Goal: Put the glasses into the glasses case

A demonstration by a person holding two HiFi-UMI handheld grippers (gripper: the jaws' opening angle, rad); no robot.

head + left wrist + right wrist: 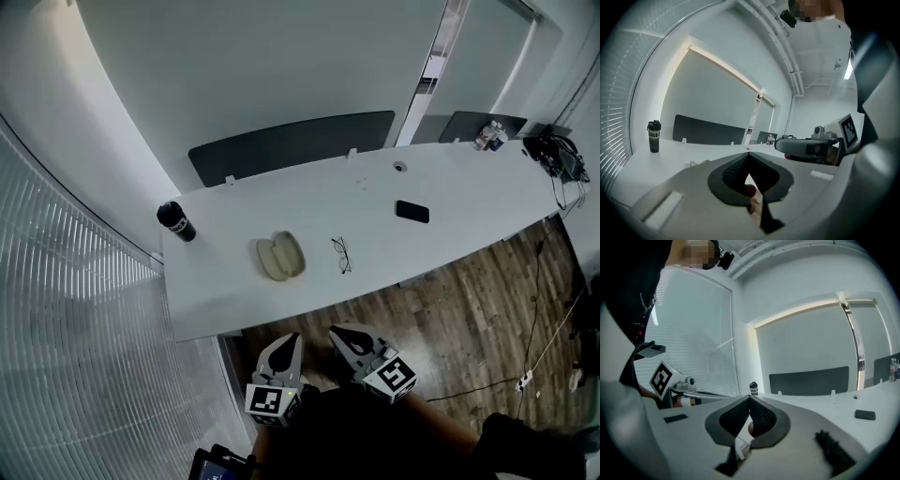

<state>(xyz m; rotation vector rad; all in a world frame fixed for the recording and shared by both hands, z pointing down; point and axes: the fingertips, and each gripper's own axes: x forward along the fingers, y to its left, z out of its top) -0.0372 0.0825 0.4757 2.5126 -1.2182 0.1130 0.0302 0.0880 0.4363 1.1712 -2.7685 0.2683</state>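
An open beige glasses case [279, 256] lies on the white table [450, 178], its two halves side by side. Thin-framed glasses [341, 254] rest just right of it, apart from the case. Both grippers hang below the table's near edge, short of the objects. My left gripper [290, 338] is shut with nothing in it, its tips meeting in the left gripper view [749, 155]. Beside it, my right gripper [337, 332] is shut and empty too [750, 400]. In the gripper views the case and glasses are hidden behind the jaws.
A black cup [176, 221] stands at the table's left end, also seen as the cup [654, 136] and the cup [753, 388]. A black phone [412, 211] lies right of the glasses. Dark chair backs [291, 145] line the far side. Wood floor [469, 309] lies under the grippers.
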